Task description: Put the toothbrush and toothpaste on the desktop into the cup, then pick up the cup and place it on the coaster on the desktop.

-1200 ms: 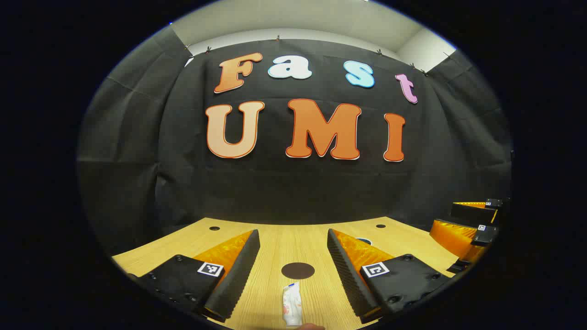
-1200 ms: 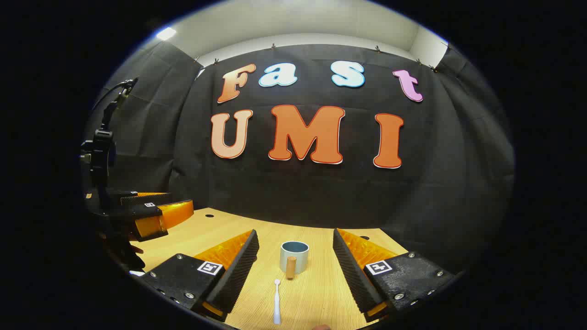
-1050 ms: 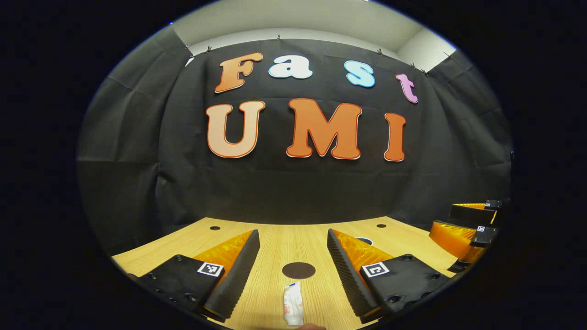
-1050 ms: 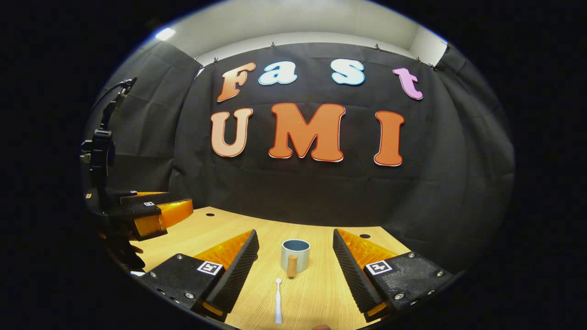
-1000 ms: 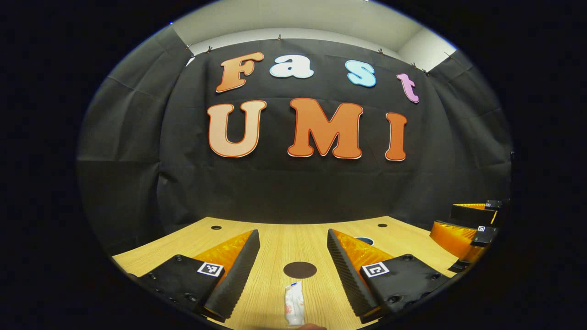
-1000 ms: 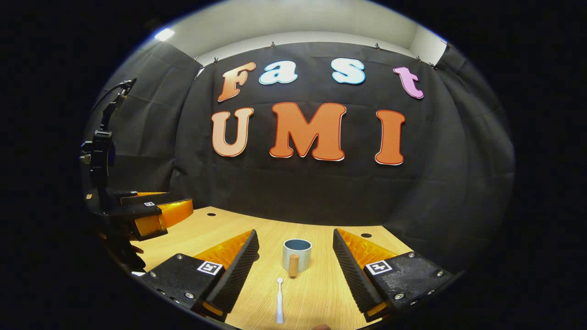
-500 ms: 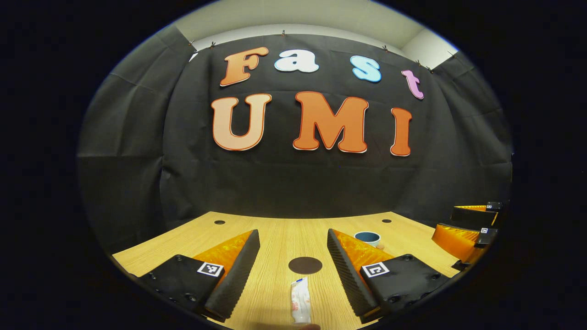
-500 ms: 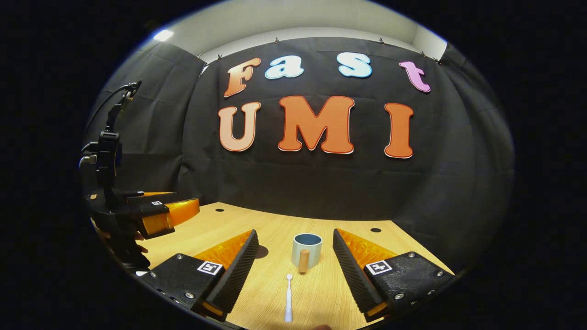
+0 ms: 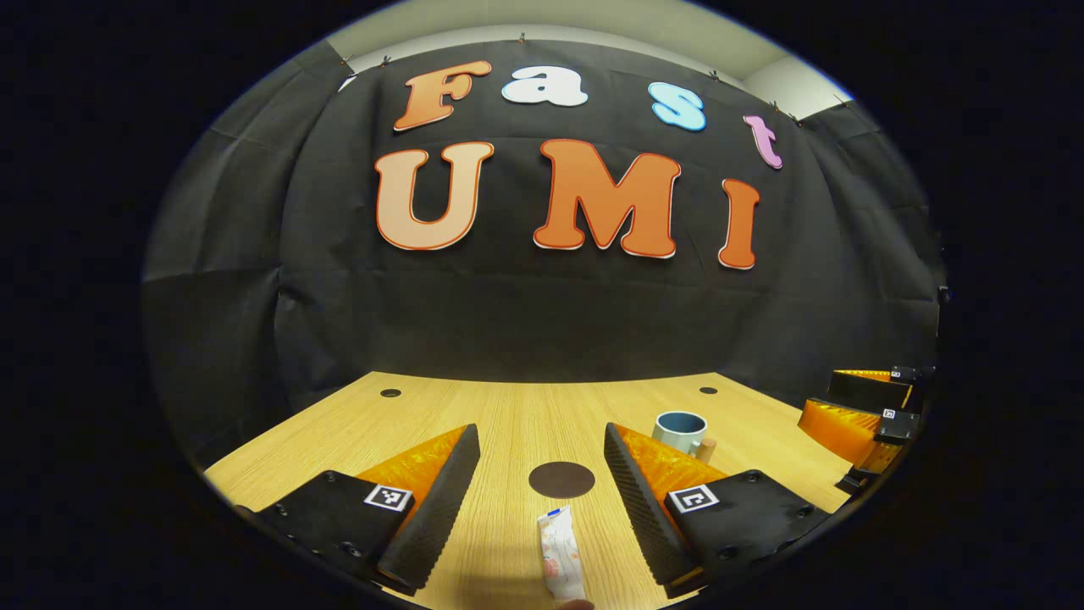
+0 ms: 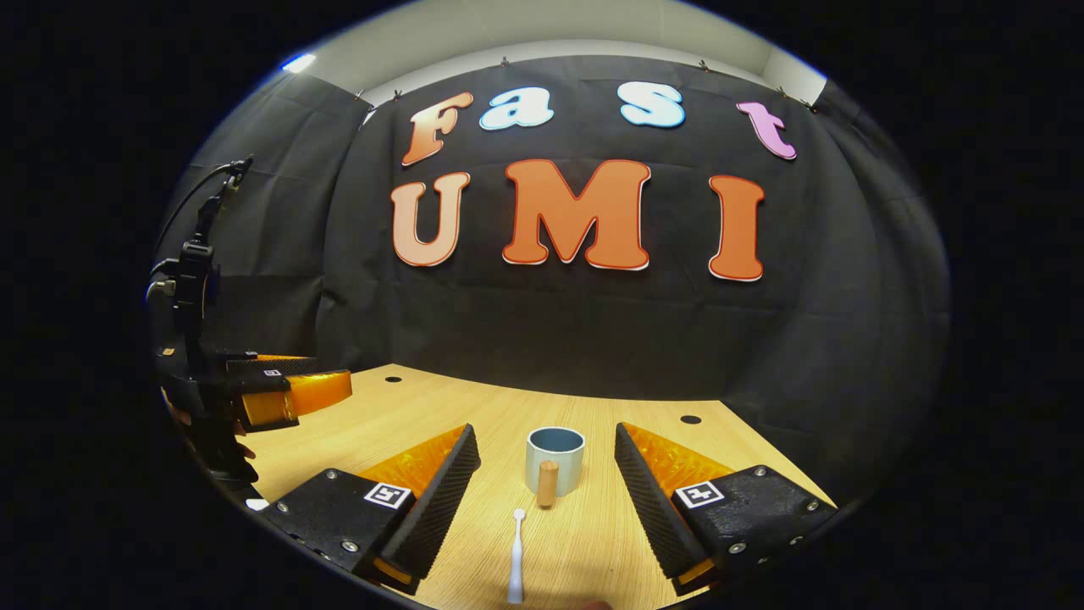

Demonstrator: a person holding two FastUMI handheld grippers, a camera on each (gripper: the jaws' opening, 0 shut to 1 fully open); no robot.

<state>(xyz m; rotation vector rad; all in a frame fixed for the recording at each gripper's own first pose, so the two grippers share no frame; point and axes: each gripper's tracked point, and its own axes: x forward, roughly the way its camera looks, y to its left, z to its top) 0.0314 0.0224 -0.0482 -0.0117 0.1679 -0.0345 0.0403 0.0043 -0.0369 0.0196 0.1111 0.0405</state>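
**Both grippers wide open over the desk, nothing grabbed yet**

The left gripper point(image 9: 540, 440) is held with jaws apart; the toothpaste point(image 9: 562, 564) is seen lying flat between them, with the dark round coaster point(image 9: 561, 479) just beyond. The right gripper point(image 10: 547, 442) is spread too, with the toothbrush point(image 10: 516, 554) lying near and the cup point(image 10: 555, 459) upright farther off. All of it sits on the wooden desktop point(image 10: 398, 415).

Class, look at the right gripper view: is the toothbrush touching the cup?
Apart. In the right gripper view, the toothbrush lies on the desk nearer the camera, and bare wood shows between its head and the cup.
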